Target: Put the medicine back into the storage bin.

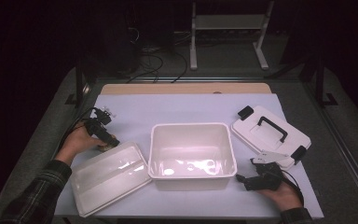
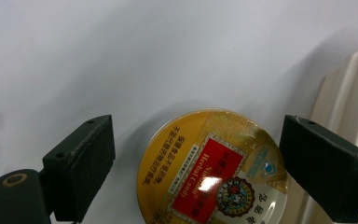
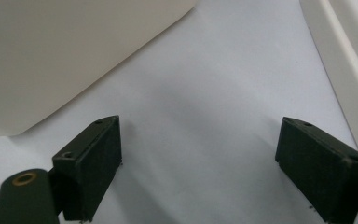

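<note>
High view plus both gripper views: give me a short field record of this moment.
target: round yellow candy tin with red label, lying flat on the white table cover
left gripper: open, jaws either side of the tin, not touching
right gripper: open, nothing between the jaws
centre: open white plastic bin
right side: white lid with black handle

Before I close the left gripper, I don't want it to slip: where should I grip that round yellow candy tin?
Grip the candy tin by its rim, from above, one pad on each opposite side. It lies flat, label up, between the left gripper's open jaws, so probably only its low curved edge offers purchase; centre the jaws across its widest part.
</note>
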